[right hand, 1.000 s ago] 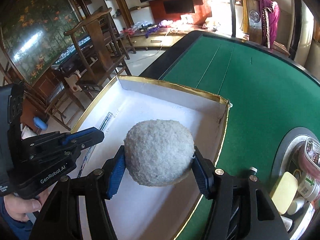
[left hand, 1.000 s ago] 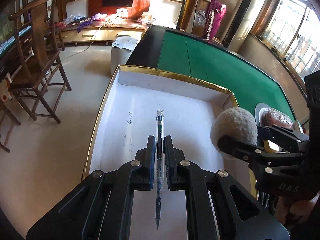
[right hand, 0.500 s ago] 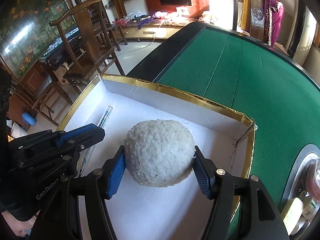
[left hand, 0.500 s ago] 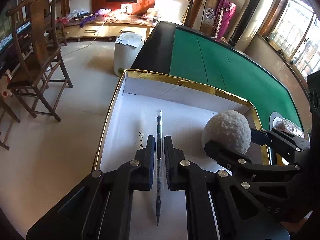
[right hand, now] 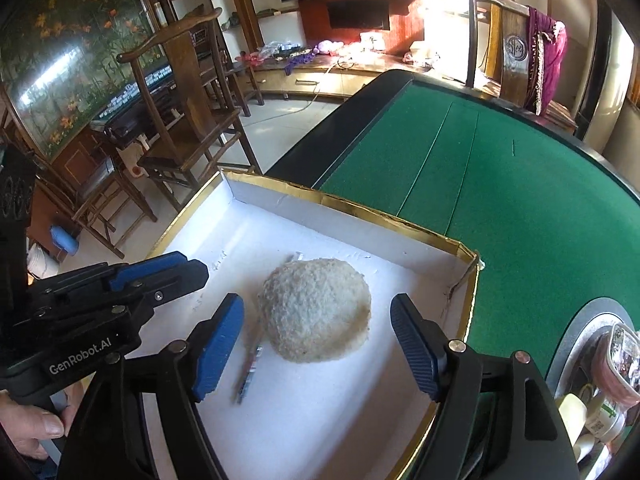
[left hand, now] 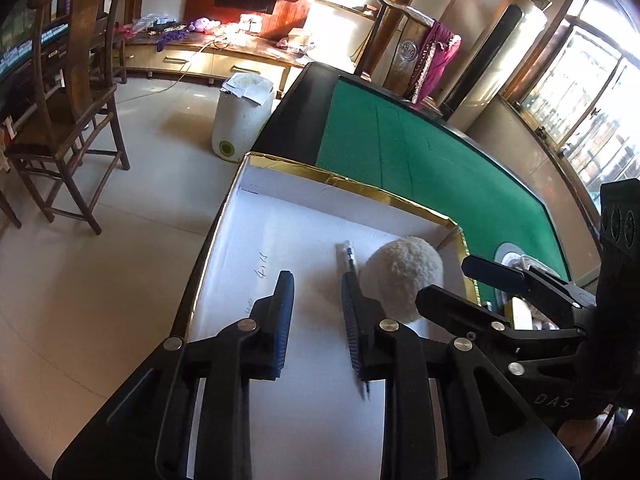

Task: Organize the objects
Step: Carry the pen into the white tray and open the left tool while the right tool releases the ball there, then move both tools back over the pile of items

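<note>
One fluffy ball [right hand: 316,312] and one pen [right hand: 249,368] lie in the single white box [right hand: 360,204], both the left hand-held gripper [left hand: 316,304] and right hand-held gripper [right hand: 316,332] just released, jaws having opened.

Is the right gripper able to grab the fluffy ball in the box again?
Probably yes. The right gripper is open, and its jaws have just been opening; the fluffy ball lies between them on the floor of the box, with nothing in the way. The pen lies beside the ball.

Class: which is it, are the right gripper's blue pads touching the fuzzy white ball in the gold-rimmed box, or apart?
Apart. The right wrist view shows white box floor between the fuzzy white ball and each pad of the right gripper.
</note>
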